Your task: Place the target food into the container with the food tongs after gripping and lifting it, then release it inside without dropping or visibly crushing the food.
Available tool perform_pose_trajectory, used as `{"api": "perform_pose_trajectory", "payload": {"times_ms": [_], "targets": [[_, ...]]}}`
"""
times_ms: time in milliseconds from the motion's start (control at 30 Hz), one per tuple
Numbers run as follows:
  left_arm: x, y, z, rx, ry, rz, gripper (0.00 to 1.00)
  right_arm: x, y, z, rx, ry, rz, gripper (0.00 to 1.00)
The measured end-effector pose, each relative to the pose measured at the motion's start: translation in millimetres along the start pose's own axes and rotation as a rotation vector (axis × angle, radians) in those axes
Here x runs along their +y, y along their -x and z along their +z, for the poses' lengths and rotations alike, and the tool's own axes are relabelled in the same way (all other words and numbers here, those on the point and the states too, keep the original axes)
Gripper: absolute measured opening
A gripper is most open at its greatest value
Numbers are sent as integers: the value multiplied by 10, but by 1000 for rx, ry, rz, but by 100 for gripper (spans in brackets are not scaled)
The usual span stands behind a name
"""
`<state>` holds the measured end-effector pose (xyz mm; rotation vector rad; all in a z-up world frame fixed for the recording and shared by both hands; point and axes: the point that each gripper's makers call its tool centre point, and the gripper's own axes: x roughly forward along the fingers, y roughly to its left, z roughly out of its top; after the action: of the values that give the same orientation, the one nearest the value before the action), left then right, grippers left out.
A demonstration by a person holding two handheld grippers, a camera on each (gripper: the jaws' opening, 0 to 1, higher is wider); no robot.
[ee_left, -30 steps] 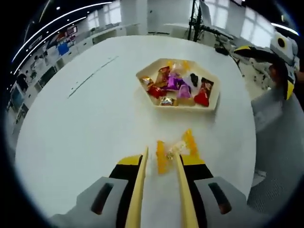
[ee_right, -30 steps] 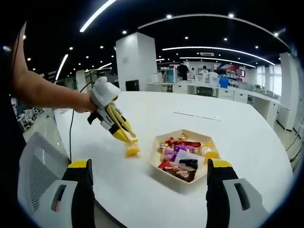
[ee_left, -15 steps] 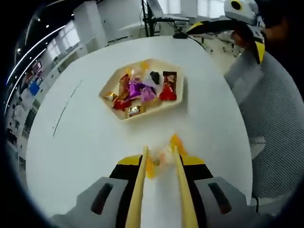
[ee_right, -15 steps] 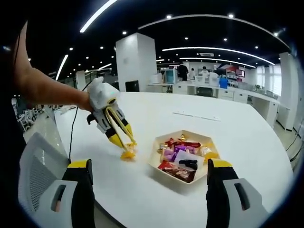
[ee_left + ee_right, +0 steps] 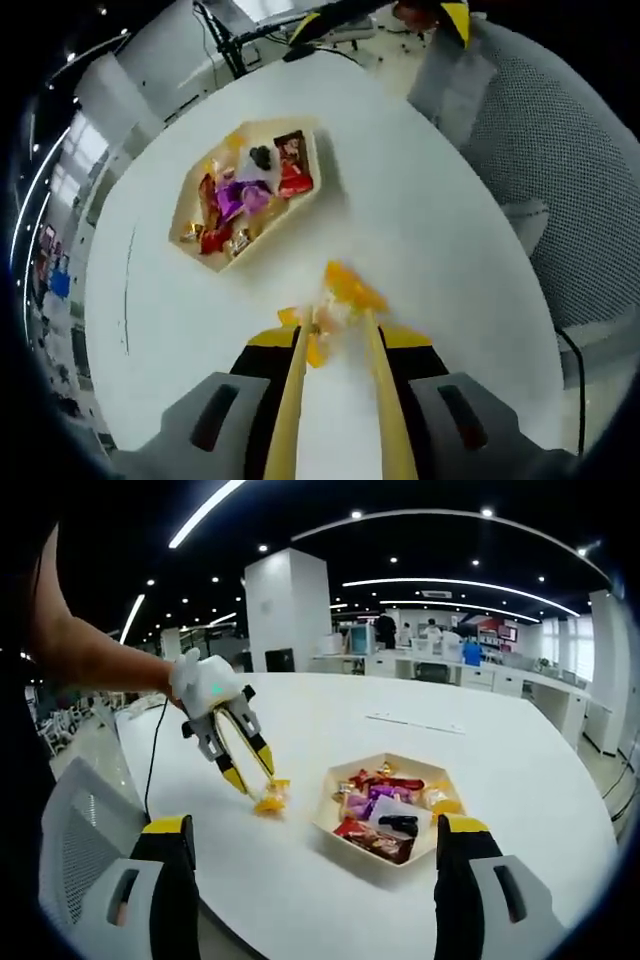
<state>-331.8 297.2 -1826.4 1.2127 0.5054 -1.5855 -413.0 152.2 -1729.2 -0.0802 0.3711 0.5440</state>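
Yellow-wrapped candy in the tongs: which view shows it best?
Left gripper view: the yellow-wrapped candy sits close up between the yellow tong tips held by the left hand-held gripper, wrapper ends flaring out. In the right gripper view the candy is small and distant, beside the tray.

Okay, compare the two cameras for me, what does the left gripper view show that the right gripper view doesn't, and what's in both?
Left gripper view: the tongs' two yellow blades from behind, closed on the yellow-wrapped candy, and a grey mesh chair.

Right gripper view: the whole left claw from the side, the arm holding it, the open right claw, and the office behind.

Both: the white table, the hexagonal tray of wrapped sweets, and the candy.
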Motion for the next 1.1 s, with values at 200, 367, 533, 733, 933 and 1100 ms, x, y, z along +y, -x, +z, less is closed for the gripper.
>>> {"api": "perform_pose_trajectory", "payload": {"times_ms": [200, 367, 533, 733, 933, 1100], "targets": [[-13, -70, -14, 23, 29, -38, 25, 7, -3, -12, 6, 3, 2, 99], [32, -69, -30, 24, 229, 5, 22, 3, -4, -14, 8, 1, -1, 99], [58, -68, -17, -8, 337, 56, 19, -8, 8, -6, 3, 0, -8, 98], [176, 53, -117, -24, 473, 134, 17, 12, -1, -7, 4, 3, 3, 98], [249, 165, -188, -53, 547, 177, 16, 19, 3, 6, -2, 2, 6, 98], [283, 262, -211, -59, 580, 201, 16, 37, -2, -3, 2, 7, 13, 98]]}}
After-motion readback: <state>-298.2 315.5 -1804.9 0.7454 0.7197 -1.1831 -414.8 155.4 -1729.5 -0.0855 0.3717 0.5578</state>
